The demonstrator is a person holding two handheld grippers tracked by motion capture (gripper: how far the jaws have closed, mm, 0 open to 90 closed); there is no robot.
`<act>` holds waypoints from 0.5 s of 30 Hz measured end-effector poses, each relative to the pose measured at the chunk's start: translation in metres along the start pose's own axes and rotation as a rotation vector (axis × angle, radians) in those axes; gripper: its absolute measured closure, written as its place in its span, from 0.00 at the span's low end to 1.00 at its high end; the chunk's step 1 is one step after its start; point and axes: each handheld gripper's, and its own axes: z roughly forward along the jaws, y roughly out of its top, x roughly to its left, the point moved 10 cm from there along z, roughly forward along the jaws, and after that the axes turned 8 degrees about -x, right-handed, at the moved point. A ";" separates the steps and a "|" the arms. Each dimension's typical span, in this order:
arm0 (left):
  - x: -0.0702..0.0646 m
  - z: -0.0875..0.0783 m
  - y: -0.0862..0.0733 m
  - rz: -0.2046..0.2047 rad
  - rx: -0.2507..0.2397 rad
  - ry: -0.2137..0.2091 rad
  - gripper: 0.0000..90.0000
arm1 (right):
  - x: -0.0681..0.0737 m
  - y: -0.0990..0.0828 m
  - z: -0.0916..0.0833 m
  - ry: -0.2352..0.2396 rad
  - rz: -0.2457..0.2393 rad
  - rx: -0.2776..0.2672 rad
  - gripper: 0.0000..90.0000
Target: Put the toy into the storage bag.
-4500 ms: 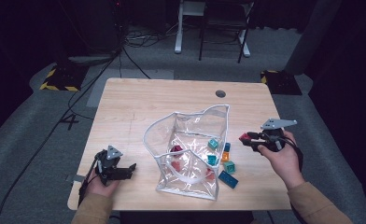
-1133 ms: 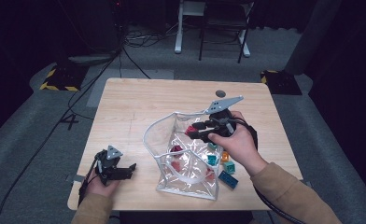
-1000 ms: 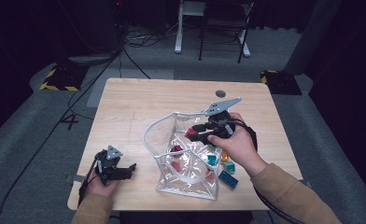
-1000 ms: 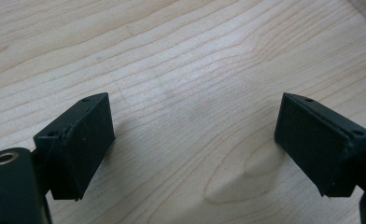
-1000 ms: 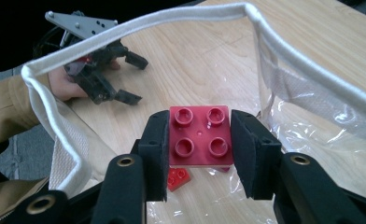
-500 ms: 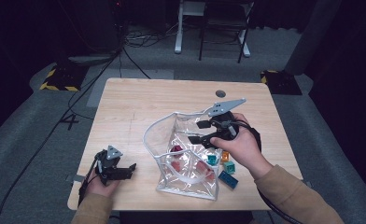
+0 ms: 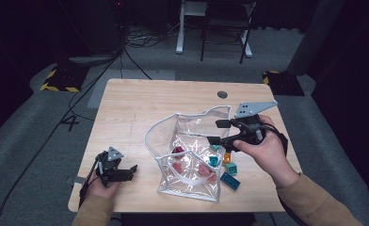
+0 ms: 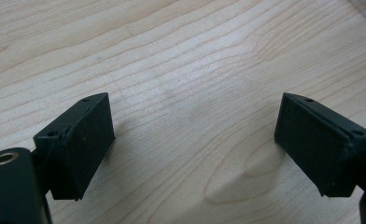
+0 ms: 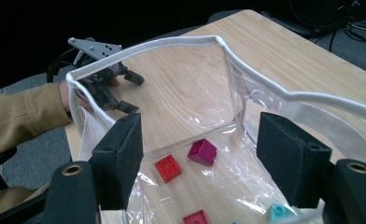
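Several blocks (image 9: 202, 151) lie in the clear bag (image 7: 187, 155); four more (image 7: 229, 167) wait just outside on the tabletop (image 7: 140, 113). Right tool (image 7: 215, 133) has just opened, empty, above the bag; left tool (image 7: 126, 172) rests open, empty.

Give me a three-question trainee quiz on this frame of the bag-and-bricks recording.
1. True or false: the right gripper grips a brick.
2. Which brick lies on the table outside the clear bag? A) magenta brick B) blue brick C) red brick
3. What does the left gripper rest on?

Key: 1. False, its jaws stand open and empty over the bag. 2. B, the blue brick. 3. The bare table.
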 end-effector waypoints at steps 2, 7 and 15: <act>0.000 0.000 0.000 0.000 0.000 0.000 0.13 | -0.001 -0.002 -0.007 -0.005 0.004 -0.005 0.36; 0.000 0.000 0.000 0.000 0.000 0.000 0.13 | -0.004 -0.008 -0.027 -0.024 0.016 -0.020 0.36; 0.000 0.000 0.000 0.000 0.000 0.000 0.13 | -0.010 -0.021 -0.054 -0.062 0.031 -0.030 0.35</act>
